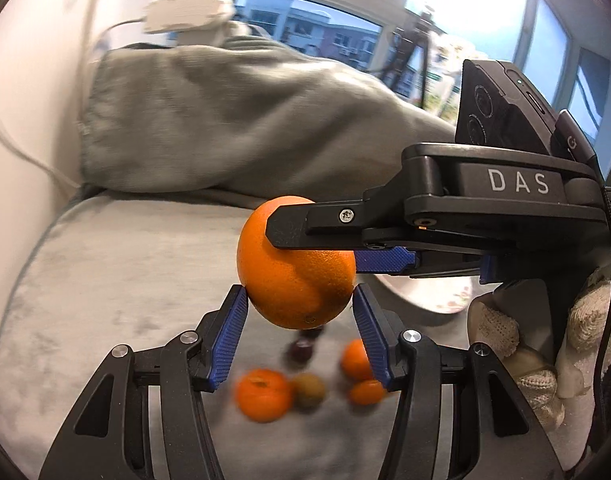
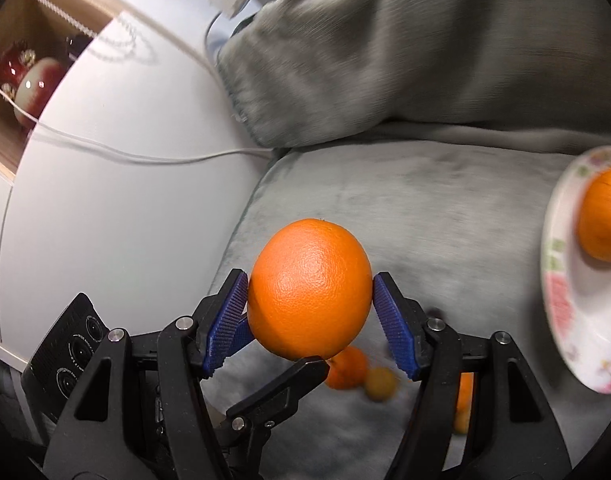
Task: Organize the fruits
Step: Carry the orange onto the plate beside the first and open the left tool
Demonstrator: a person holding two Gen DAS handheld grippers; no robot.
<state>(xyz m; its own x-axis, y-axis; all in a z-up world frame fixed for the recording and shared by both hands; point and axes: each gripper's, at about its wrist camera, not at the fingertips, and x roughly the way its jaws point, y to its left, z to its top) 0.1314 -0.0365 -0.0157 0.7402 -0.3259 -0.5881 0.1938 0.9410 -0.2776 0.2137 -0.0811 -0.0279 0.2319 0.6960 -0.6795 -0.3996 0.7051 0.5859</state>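
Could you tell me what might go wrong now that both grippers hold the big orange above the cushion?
1. The orange is round and pinched by both the left gripper and the right gripper; uneven motion could squeeze it out.
2. If dropped, it could scatter the small fruits below.
3. The plate sits on a soft cushion and might tip.

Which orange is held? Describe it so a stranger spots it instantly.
Above the grey cushion, the left claw and right claw meet. Both clamp the big orange, held clear of the cushion; the small fruits below are smaller and lie loose.
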